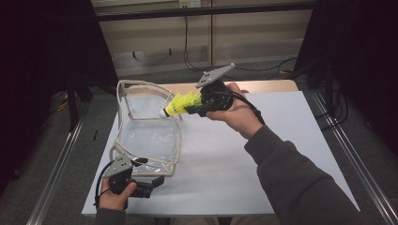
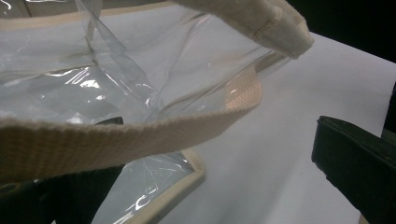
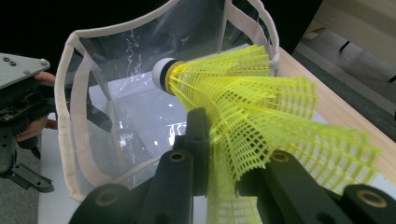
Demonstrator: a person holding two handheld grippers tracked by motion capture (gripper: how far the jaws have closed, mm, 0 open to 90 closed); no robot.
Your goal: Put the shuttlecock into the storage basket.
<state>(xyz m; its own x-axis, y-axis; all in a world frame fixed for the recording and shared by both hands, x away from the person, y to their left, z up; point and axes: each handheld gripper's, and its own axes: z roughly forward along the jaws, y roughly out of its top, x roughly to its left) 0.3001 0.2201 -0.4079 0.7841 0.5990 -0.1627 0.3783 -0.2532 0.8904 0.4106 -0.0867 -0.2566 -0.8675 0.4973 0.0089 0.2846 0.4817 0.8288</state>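
yellow mesh shuttlecock pinched over a clear bag

yellow plastic mesh fills the space between the jaws of the right gripper [image 1: 195,108], which are squeezed in on the skirt of a shuttlecock [image 1: 178,105]. in the right gripper view the 2 black jaws press the mesh from both sides so that it buckles, and the white cork tip [image 3: 163,73] points away from the gripper, out ahead of the jaws. the right hand [image 1: 237,112] holds this gripper raised above the white table [image 1: 263,154], level with the upper rim of the bag.

straight ahead of the right gripper's jaws stands a clear plastic bag [image 1: 150,133] with beige fabric trim, its mouth open towards the shuttlecock. the cork tip sits just at the near edge of that opening; whether it touches the rim i cannot tell.

the left gripper [image 1: 149,186] lies low on the table at the bag's near corner, held by the left hand [image 1: 115,192]. in the left gripper view a beige woven strap [image 2: 140,135] runs across in front of the camera, over the 1 jaw on the left side, while the other jaw stands well apart on the right with bare table between. the jaws stand wide, and the strap rests near 1 of them without being pinched by both.
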